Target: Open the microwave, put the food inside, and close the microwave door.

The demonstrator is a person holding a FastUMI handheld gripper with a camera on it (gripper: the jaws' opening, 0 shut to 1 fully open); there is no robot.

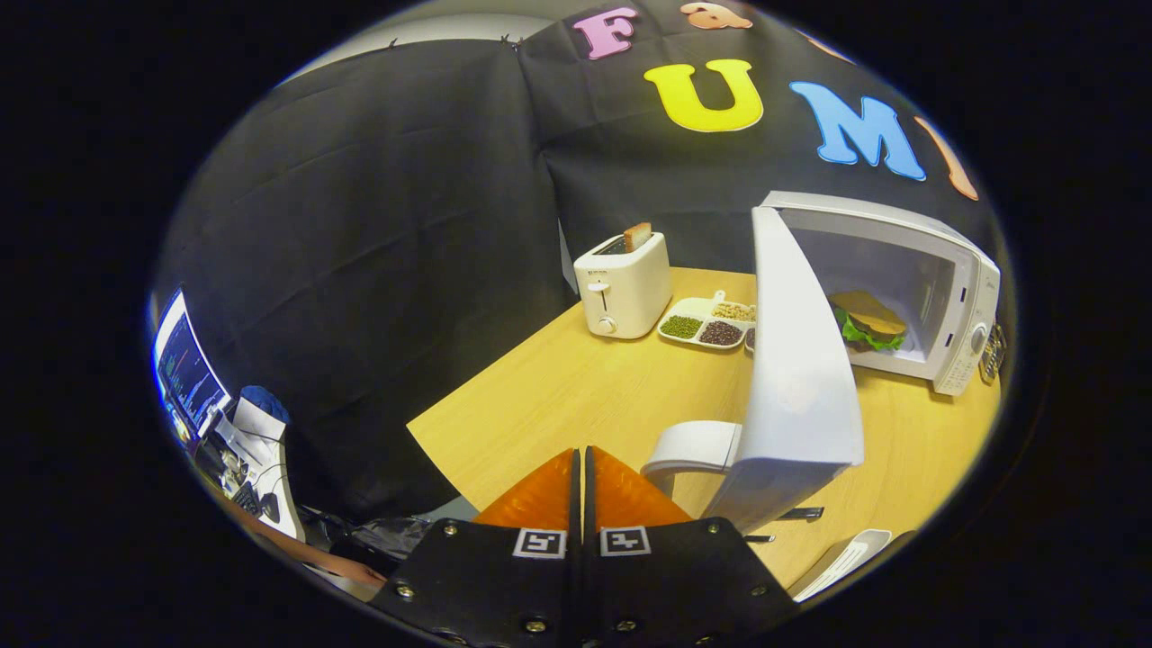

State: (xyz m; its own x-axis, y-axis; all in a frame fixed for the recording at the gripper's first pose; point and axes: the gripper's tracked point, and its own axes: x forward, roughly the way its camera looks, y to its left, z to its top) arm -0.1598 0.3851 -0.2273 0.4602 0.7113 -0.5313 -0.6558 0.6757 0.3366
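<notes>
— Orange fingers (540, 495) of the claw (580, 454) come first, pressed together with only a thin seam between them and nothing caught there.

— What is closest to them?

— Just ahead and to the right, the microwave door (796, 360) stands swung wide open, its white handle (693, 447) right beside the fingertips. I cannot tell whether it touches them.

— And the food?

— Beyond the door, further right, a sandwich (866, 321) with green lettuce sits inside the white microwave (954, 297), on the floor of its cavity.

— Anything else on the table (576, 396)?

— Well ahead of the fingers, a white toaster (623, 285) with a slice of bread (638, 236) sticking up from its slot. Just right of it, a divided tray (706, 324) holds green, dark and pale beans in separate compartments. Far off to the left, below the table, a lit screen (187, 369) shows.
</notes>
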